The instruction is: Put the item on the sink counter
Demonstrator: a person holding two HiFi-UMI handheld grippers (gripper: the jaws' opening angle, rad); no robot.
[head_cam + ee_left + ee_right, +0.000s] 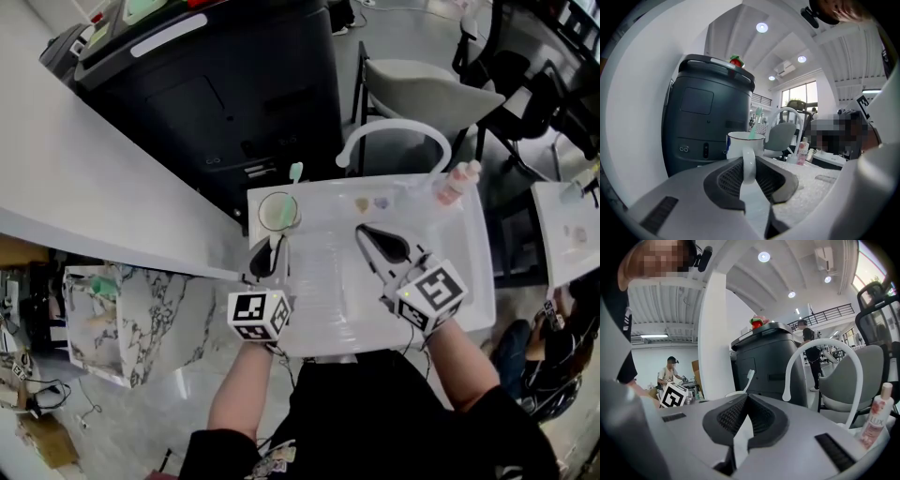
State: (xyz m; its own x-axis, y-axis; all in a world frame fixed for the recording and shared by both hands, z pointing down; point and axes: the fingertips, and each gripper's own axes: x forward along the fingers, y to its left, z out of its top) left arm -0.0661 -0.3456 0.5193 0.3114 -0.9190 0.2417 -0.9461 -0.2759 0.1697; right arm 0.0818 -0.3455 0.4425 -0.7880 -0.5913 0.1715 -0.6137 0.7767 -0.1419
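Note:
A white mug (277, 211) with a green toothbrush (296, 172) in it is at the back left corner of the white sink counter (469, 281). My left gripper (267, 253) is shut on the mug's handle (748, 164), which stands between the dark pads in the left gripper view. I cannot tell whether the mug (743, 143) rests on the counter. My right gripper (364, 232) hovers over the middle of the sink, jaws shut with nothing between them (746, 401). Past its tips the right gripper view shows the toothbrush (749, 380).
A white curved faucet (394, 136) rises at the counter's back edge, with a pink bottle (457, 183) at the back right corner. Two small pieces (371, 202) lie near the faucet. A dark grey machine (216, 84) and a chair (422, 89) stand behind.

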